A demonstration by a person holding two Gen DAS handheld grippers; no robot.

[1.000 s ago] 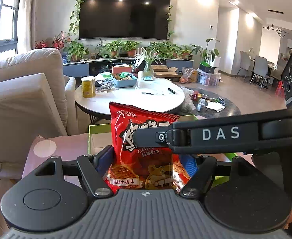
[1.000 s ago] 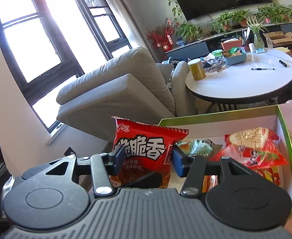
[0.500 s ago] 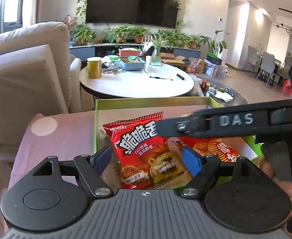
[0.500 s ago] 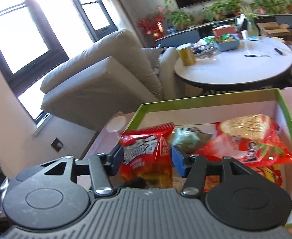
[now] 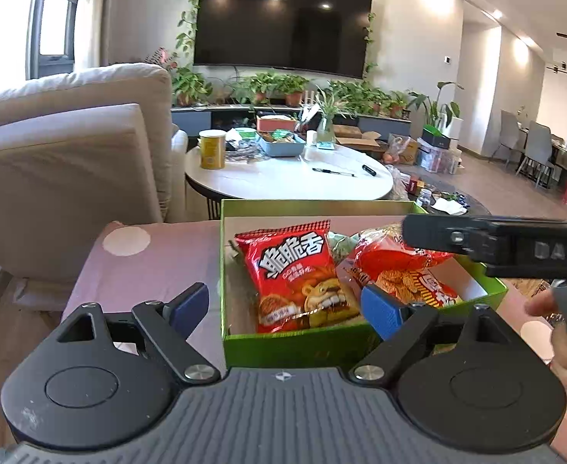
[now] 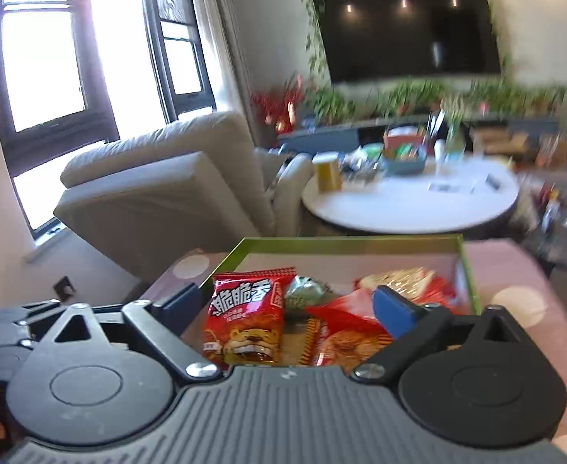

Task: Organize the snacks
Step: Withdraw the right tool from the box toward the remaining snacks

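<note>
Two tongs, left [image 5: 285,305] and right [image 6: 283,311], both spread, empty | lion crisp packet [image 5: 297,276] in green box [image 5: 295,344] at desk's far edge | risk: a careless regrasp crushes crisps.

Lion snack bag [image 5: 298,274] in box [image 5: 283,205], left of noodle packet [image 5: 403,270], round table [image 5: 283,181] behind

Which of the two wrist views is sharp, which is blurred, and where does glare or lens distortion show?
Left wrist view: sharp, the red lion snack bag in the green box reads clearly; the fisheye bows the window frame at the edge. Right wrist view: the television and round table smear with motion blur; the window is blown out white.
</note>
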